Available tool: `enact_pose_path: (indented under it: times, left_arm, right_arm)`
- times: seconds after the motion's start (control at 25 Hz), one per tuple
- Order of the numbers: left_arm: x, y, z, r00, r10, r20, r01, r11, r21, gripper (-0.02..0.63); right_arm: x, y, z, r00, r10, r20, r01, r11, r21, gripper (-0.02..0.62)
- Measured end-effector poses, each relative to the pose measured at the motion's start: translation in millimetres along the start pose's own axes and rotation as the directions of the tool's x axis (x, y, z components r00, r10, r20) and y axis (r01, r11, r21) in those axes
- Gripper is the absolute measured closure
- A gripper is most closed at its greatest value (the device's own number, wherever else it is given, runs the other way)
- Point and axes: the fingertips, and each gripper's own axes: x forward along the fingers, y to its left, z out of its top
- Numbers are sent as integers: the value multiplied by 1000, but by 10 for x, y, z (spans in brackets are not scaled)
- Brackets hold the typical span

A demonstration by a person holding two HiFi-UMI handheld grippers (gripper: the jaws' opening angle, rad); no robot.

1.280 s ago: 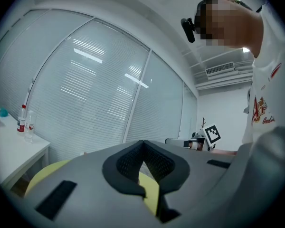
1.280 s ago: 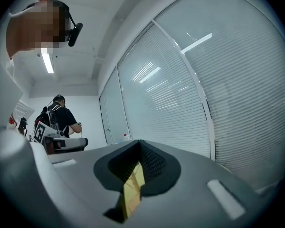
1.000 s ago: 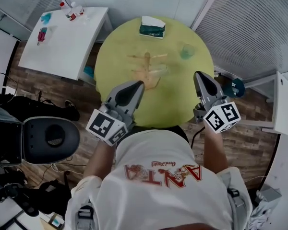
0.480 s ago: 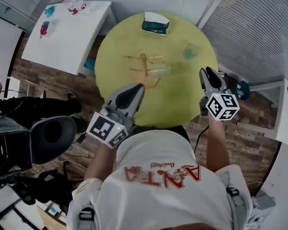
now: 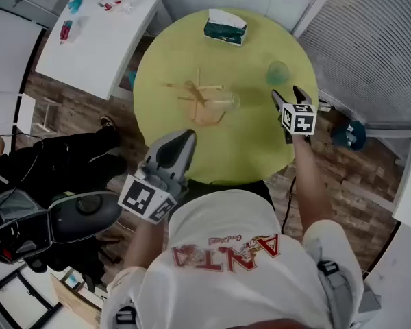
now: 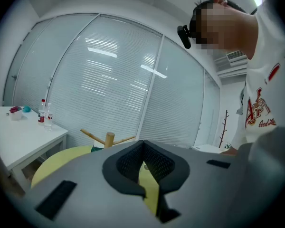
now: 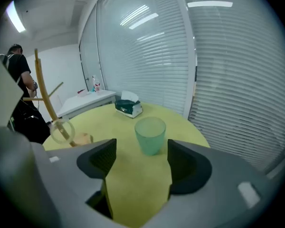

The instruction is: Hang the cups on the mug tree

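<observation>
A wooden mug tree (image 5: pixel 196 99) stands mid-table on the round yellow table (image 5: pixel 253 149). A clear cup (image 5: pixel 226 103) hangs on its right side. A translucent green cup (image 5: pixel 279 72) stands upright at the table's right. My right gripper (image 5: pixel 288 94) hovers just short of it; its jaws are opening, with nothing between them. In the right gripper view the green cup (image 7: pixel 150 135) sits ahead of the gap of the gripper (image 7: pixel 137 158), with the tree (image 7: pixel 46 101) and the clear cup (image 7: pixel 61 129) to the left. My left gripper (image 5: pixel 183 138) is shut and empty at the table's near edge, and its own view shows the shut gripper (image 6: pixel 143 151) and the tree top (image 6: pixel 108 137).
A tissue box (image 5: pixel 225 29) lies at the table's far edge. A white side table (image 5: pixel 96 36) with bottles stands at the back left. A black chair (image 5: pixel 82 214) is at my left, and blinds-covered glass walls curve round the right.
My right gripper has moved forward over the table toward the green cup and its jaws have spread apart. The left gripper has drawn back slightly toward the table's near edge.
</observation>
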Motion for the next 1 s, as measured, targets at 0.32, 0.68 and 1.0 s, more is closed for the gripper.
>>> enact_pose_path:
  times: [0.32,0.68,1.0]
  left_arm:
    - [44,76,-242,994,110,-24,-111,992,-55,597]
    - [20,182,-352,982,184,-40,-187,980,-70,597]
    - [-36,278,-422,976,211,-63,-215,973,-79,597]
  right_arm:
    - [828,-202,-240,990,10,-137,-21,997,-79,264]
    - [1179,-239,-172,991,40,-127,-51,996,-80,253]
    - [1384,-201,86,997,49,-61,-55,993,-104,253]
